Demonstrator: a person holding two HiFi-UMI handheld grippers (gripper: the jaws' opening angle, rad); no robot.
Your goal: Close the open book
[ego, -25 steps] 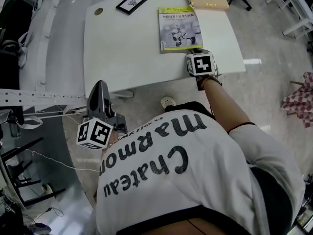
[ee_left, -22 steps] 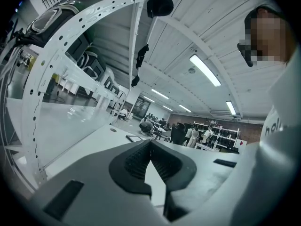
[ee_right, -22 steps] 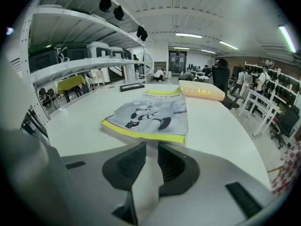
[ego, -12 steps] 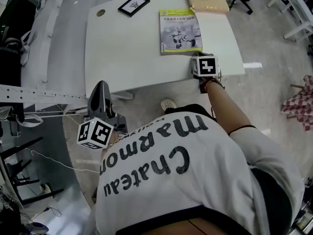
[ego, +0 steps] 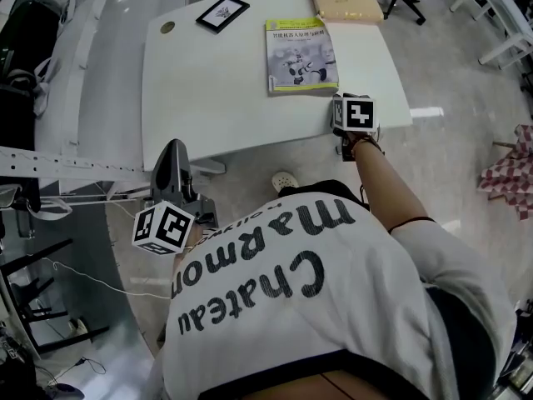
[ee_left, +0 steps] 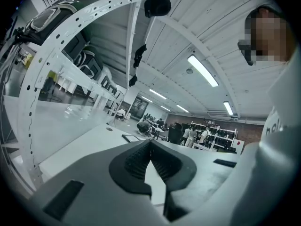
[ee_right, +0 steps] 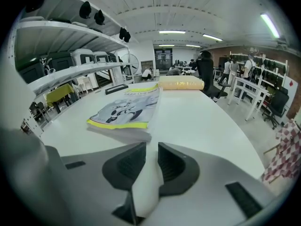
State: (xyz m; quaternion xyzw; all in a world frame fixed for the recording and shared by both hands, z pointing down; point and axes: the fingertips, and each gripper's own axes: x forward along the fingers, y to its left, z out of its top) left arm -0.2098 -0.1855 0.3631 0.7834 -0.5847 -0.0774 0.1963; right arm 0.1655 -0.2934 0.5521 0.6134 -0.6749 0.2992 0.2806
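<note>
Right gripper view shows the right gripper (ee_right: 151, 147) with its two dark ribbed pads a little apart; only the bare white table (ee_right: 207, 121) shows in the gap, so it grips nothing. Just beyond its tips, slightly to the left, lies the book (ee_right: 126, 111). It is already closed and flat on the table, front cover up, with a grey robot picture and a yellow-green band along the near edge. In the head view this gripper sits at the table's near edge, just beside the book's near right corner, and its marker cube faces the camera.

Left gripper view shows the left gripper (ee_left: 150, 142) with its pad tips meeting and nothing between them. In the head view it is well apart from the book, off the table's near left side and over the floor.

Beyond the book's far right corner lies a pale yellow flat cushion (ee_right: 181, 83). Past the book's far left corner sits a black-framed picture (ego: 222, 12). On the floor, nearer the person than the book, is a white sandal (ego: 285, 175). Well to the right of the book, on the floor, is a red checked cloth (ego: 510, 172).
</note>
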